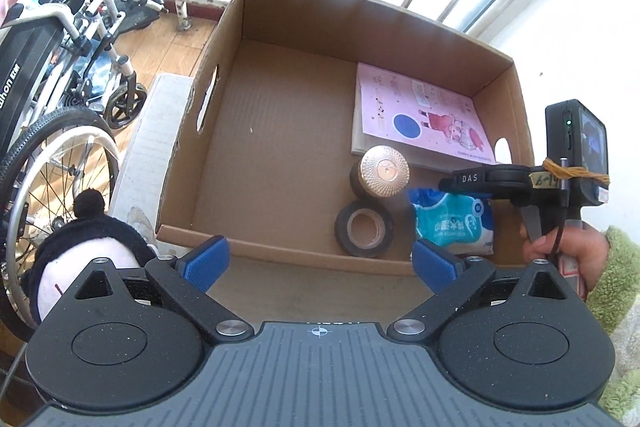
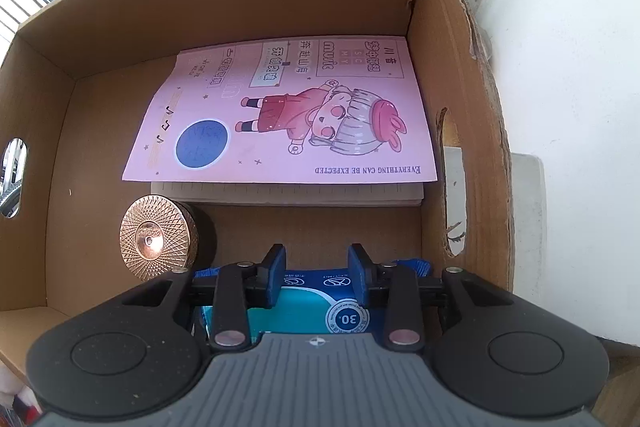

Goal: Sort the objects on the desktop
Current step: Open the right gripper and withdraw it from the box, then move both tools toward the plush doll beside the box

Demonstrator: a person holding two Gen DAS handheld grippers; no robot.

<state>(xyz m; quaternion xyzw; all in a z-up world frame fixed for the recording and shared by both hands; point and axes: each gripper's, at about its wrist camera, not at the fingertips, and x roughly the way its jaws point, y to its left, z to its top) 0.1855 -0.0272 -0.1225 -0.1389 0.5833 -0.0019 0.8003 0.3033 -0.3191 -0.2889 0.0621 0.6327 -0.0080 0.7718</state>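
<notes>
Left wrist view: the left hand-held gripper [image 1: 320, 263] is held wide open and empty above the box [image 1: 360, 15]. Inside, toward 3 o'clock, a booklet [image 1: 420, 107], a jar [image 1: 384, 173], a tape roll [image 1: 364, 229] and a blue packet [image 1: 452, 223] are seen.

Right wrist view: the right hand-held gripper [image 2: 318, 271] is partly open over the packet [image 2: 304, 307], which lies between its fingers; whether it is gripped cannot be told. The jar [image 2: 158, 241] is at 9 o'clock and the booklet [image 2: 288, 111] at 12.
</notes>
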